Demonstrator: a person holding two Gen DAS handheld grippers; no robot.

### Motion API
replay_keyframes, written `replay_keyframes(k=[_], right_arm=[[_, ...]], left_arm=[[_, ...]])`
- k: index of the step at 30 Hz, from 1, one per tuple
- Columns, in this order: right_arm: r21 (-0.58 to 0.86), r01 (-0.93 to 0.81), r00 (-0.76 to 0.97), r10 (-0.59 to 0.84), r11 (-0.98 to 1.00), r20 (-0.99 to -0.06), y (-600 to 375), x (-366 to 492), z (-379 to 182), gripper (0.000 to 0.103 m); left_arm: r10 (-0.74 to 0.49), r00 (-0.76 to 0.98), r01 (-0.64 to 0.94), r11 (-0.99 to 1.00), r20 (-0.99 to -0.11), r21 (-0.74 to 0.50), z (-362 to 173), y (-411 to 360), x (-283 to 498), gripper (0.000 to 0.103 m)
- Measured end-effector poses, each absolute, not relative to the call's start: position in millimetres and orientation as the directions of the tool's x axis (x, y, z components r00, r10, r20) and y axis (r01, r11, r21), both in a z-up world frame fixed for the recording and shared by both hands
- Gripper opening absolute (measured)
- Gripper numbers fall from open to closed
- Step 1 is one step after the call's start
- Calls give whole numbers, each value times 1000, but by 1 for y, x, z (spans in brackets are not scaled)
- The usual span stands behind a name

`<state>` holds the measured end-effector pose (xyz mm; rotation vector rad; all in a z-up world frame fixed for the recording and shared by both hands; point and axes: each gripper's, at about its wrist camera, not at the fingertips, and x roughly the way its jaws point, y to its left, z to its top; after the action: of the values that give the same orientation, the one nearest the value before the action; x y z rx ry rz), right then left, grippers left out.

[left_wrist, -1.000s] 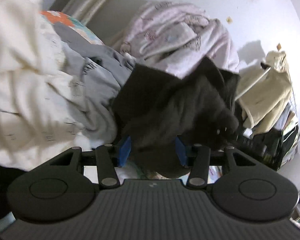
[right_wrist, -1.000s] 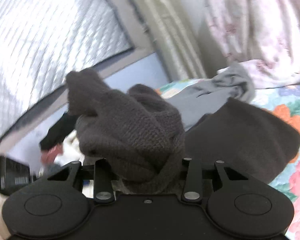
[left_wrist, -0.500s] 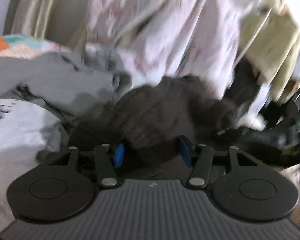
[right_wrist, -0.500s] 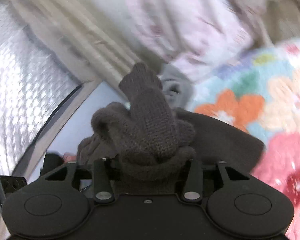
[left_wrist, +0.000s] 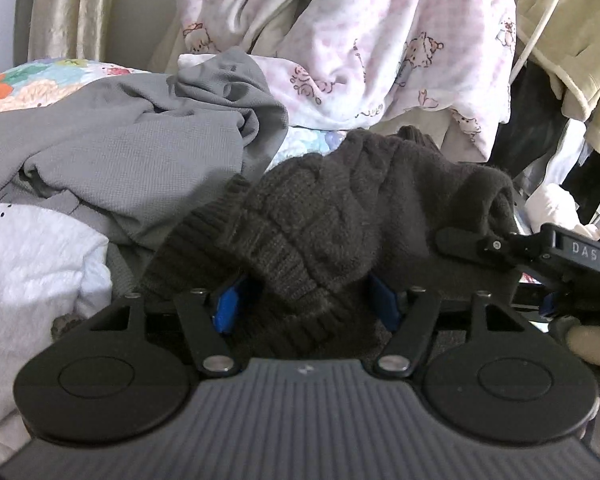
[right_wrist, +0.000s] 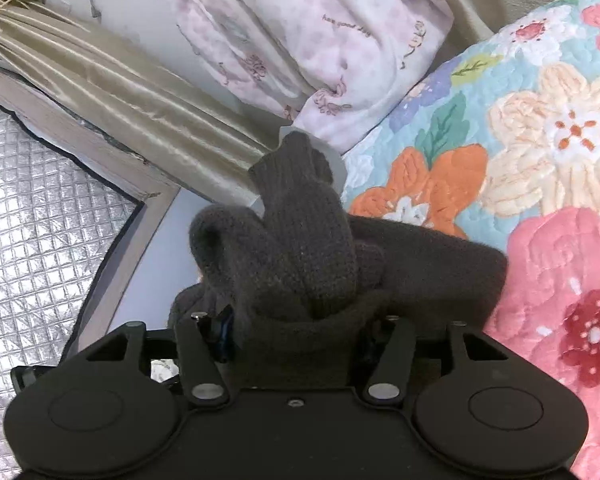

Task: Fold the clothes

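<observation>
Knitwear fills the middle of both views: a dark sweater [left_wrist: 332,232] bunched between the two tools. In the left wrist view the left tool [left_wrist: 306,300] is clamped on a ribbed edge of the sweater, its blue pads [left_wrist: 229,304] showing at either side of the fold. The rest of the knit rises just beyond the tool toward frame center. At the right edge of that view the right tool [left_wrist: 548,256] reaches in and touches the sweater's far end.

In the right wrist view the right tool [right_wrist: 296,332] is clamped on a thick wad of the sweater [right_wrist: 300,256], which stands up from the tool toward frame center and spreads right over a floral quilt [right_wrist: 540,128].

Left of the sweater in the left wrist view lie a gray garment [left_wrist: 140,148] and a white one [left_wrist: 32,264]. A pink printed cloth [left_wrist: 360,40] hangs at upper center, with a curtain [left_wrist: 68,8] at upper left.
</observation>
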<state>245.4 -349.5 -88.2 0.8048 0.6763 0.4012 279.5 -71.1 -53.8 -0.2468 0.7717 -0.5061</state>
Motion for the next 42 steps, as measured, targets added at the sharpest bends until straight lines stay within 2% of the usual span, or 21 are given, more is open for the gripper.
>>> replay_keyframes(k=[2,5,7,9,14,15,18,20,21,22,24,26,27,30,32,34,38,42], right_arm=[[772,-91,719,578,629,-385,-349,246,-84,50],[779,-93,703,595,620,-389,-350,249,-78,49],[788,-70,689,601,611,-405,-352,253,-78,49],[802,-45,679,607,596,-413,-355,255,-79,50],[829,-1,658,624,559,-420,-359,258,-78,50],[836,5,652,632,549,-419,-360,258,-77,50],[904,57,624,692,423,-363,-367,256,-80,51],[911,60,604,712,408,-358,-369,256,-77,51],[896,49,597,706,441,-380,-368,256,-74,51],[877,34,594,696,480,-404,-366,256,-69,51],[832,-5,602,666,555,-441,-365,254,-60,53],[800,-53,643,633,598,-431,-373,240,-52,54],[786,-75,666,618,613,-418,-378,233,-49,58],[778,36,724,521,627,-453,-404,214,-61,84],[794,137,714,496,593,-494,-422,210,-83,84],[825,200,701,510,529,-498,-432,209,-106,84],[869,205,684,569,450,-456,-421,216,-137,84],[845,125,656,595,520,-464,-392,241,-138,84]], left_arm=[[-514,631,348,857,-581,-380,-45,-65,273,66],[-509,710,431,861,-486,-270,-18,-65,237,63],[-569,709,523,821,-418,-230,-5,-70,217,65],[-636,658,607,765,-403,-216,-1,-85,210,67],[-641,569,705,702,-515,-94,-12,-144,203,72],[-607,599,690,722,-522,-46,-14,-152,201,80],[-500,685,635,766,-530,98,-21,-174,195,91],[-426,735,591,784,-527,191,-26,-189,191,92],[-407,734,587,783,-543,206,-28,-192,197,86],[-414,723,595,780,-552,193,-29,-192,202,75],[-426,700,600,786,-573,148,-28,-189,215,73],[-435,682,598,795,-587,105,-27,-183,224,71],[-439,677,597,797,-591,91,-27,-181,227,71],[-450,660,594,803,-601,51,-26,-174,236,71],[-458,649,591,806,-608,25,-26,-170,242,71],[-465,638,588,809,-614,-2,-26,-166,248,71],[-490,619,572,817,-614,-75,-24,-157,255,71],[-531,602,560,813,-597,-159,-26,-140,266,71]])
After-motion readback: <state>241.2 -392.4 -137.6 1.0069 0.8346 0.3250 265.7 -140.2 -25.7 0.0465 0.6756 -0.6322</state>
